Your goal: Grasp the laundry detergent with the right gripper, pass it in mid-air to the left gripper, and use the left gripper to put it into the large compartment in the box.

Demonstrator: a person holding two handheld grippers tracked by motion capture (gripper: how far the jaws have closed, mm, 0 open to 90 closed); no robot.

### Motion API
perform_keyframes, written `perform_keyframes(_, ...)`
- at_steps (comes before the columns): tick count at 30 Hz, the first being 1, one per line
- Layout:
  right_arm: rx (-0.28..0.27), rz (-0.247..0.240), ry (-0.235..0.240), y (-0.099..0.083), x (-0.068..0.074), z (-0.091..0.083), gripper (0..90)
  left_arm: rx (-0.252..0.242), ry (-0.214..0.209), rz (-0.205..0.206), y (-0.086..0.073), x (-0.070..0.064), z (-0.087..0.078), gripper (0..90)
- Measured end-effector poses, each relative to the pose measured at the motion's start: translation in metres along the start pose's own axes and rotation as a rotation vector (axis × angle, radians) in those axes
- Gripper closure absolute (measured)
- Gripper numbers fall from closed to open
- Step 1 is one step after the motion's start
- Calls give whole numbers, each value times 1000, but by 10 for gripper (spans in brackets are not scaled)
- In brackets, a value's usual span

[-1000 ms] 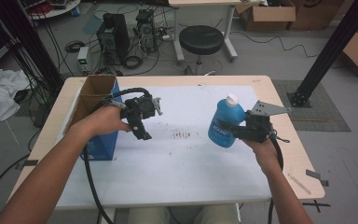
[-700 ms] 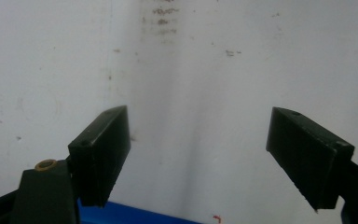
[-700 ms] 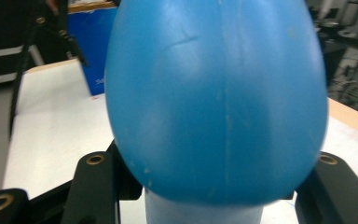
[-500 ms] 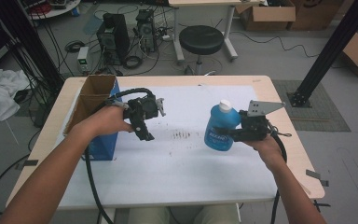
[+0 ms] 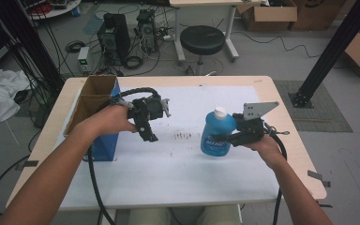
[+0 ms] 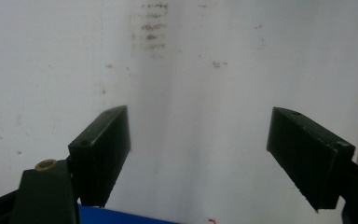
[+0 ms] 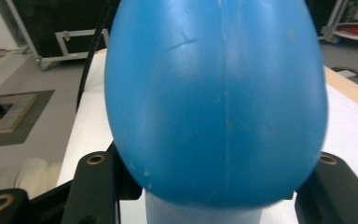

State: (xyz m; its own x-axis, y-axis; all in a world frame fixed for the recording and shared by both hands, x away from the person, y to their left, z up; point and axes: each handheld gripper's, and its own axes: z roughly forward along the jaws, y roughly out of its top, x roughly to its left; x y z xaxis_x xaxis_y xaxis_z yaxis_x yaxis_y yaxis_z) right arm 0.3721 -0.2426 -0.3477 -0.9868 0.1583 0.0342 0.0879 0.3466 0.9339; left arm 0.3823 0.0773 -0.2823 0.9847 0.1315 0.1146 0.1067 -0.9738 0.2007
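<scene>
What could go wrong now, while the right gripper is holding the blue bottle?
The right gripper clamps the blue bottle on its rounded sides, so it might slip or tilt. The open left gripper hangs close by over the white sheet; the two might bump if the bottle heads toward the cardboard box.

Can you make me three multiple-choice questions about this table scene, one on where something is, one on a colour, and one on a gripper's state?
1. Where is the cardboard box?
A. at the table's left edge
B. at the table's right edge
C. on the stool

2. What colour is the bottle?
A. red
B. blue
C. green

3. What is the left gripper doing?
A. clamping the bottle
B. gripping the box
C. open, holding nothing

Answers:
1 A, the high view shows the box by the person's left forearm.
2 B, its body is blue with a white cap.
3 C, its fingers stand wide apart over the white sheet; the right gripper clamps the bottle.
</scene>
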Motion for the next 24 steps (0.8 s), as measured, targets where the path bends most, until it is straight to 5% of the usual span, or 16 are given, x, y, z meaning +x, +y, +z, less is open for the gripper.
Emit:
perform_keyframes(16,55,-56,199,5,-14,15,443,22,8,-5,27,-13,-12,223)
perform_keyframes(24,87,-75,221,5,-9,23,444,37,8,31,44,-21,-17,224)
